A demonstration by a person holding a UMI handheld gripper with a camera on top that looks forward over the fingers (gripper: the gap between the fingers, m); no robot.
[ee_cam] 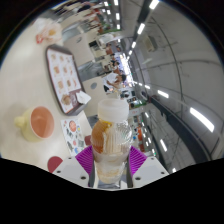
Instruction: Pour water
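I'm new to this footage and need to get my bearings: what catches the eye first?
A clear plastic cup stands between the gripper's fingers, right in front. To its left on the white table sits an orange cup, and beyond that lies a dark tray of pictures.

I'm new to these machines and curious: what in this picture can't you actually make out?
- Clear plastic cup between the tongs: its water level, blurred by glare, gripper view.
- Orange cup: contents, too small.
- Menu board: print, too small.
- Cup's base: hidden by the pads.
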